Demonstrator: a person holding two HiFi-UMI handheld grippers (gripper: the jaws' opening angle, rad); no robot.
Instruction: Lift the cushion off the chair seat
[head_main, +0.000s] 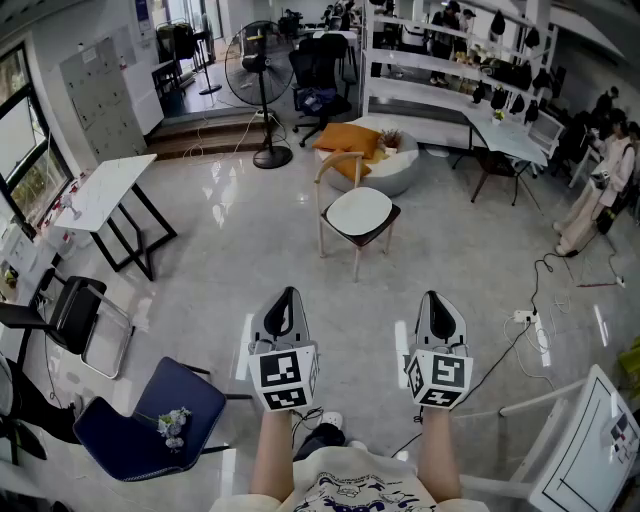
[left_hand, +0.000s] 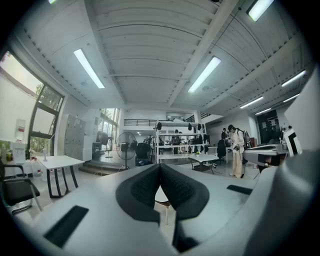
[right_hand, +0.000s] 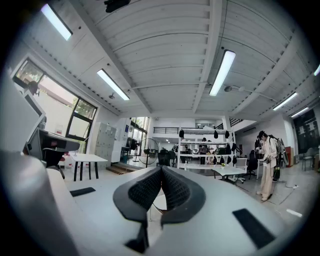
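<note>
A wooden chair (head_main: 340, 175) stands in the middle of the floor with a flat white cushion (head_main: 360, 211) on its seat. Both grippers are held level near the person's body, well short of the chair. My left gripper (head_main: 289, 296) is shut with nothing in it, and my right gripper (head_main: 434, 299) is shut and empty too. In the left gripper view the left gripper (left_hand: 160, 168) has its dark pads touching, with a strip of the cushion (left_hand: 161, 196) showing below them. The right gripper (right_hand: 161, 170) looks the same in its own view, above the cushion (right_hand: 160, 201).
A standing fan (head_main: 262, 70) and a beanbag with orange pillows (head_main: 385, 160) sit behind the chair. A white table (head_main: 105, 190) and a black chair (head_main: 75, 315) are at left, a blue chair (head_main: 150, 420) at near left. A cable and power strip (head_main: 525, 318) lie at right, where people (head_main: 600, 195) stand.
</note>
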